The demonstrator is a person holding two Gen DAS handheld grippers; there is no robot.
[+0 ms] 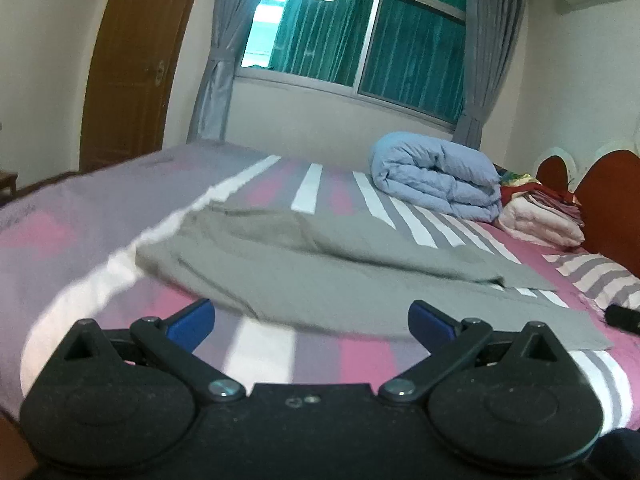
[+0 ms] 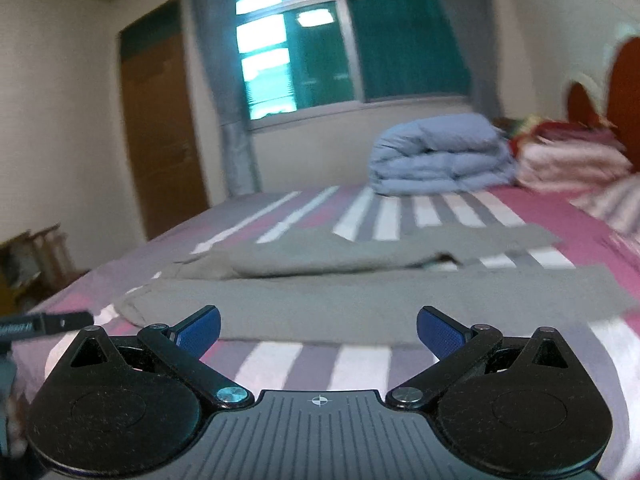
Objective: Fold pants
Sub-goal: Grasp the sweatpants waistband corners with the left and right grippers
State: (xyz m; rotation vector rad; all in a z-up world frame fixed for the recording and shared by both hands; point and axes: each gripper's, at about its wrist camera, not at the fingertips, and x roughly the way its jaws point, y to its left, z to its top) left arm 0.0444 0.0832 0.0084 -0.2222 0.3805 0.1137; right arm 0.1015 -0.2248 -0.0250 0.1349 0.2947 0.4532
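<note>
Grey pants (image 1: 304, 268) lie spread flat on the bed (image 1: 80, 216), near its front edge, the two legs running out toward the headboard (image 1: 608, 200) side; in the right wrist view the pants (image 2: 360, 304) show a gap between the legs where the striped pink, grey and white sheet shows through. Left tool (image 1: 312, 322): blue pads wide apart, released, nothing between them, hovering just above the front edge of the bed, near the pants but not touching them. Right tool (image 2: 318, 330): also spread wide, released, empty, just short of the near leg of the pants. Toward the far edge of the bed, a folded pale blue duvet (image 1: 436, 178) sits well apart from the pants, with a stack of pink and red folded bedding (image 1: 544, 220) touching it on the headboard side. A striped pillow (image 1: 600, 280) lies at the headboard end. Behind the bed: window (image 1: 360, 40) with grey curtains, brown door (image 1: 132, 64) at left. Right wrist view is motion-blurred; fine detail is unreadable.
</note>
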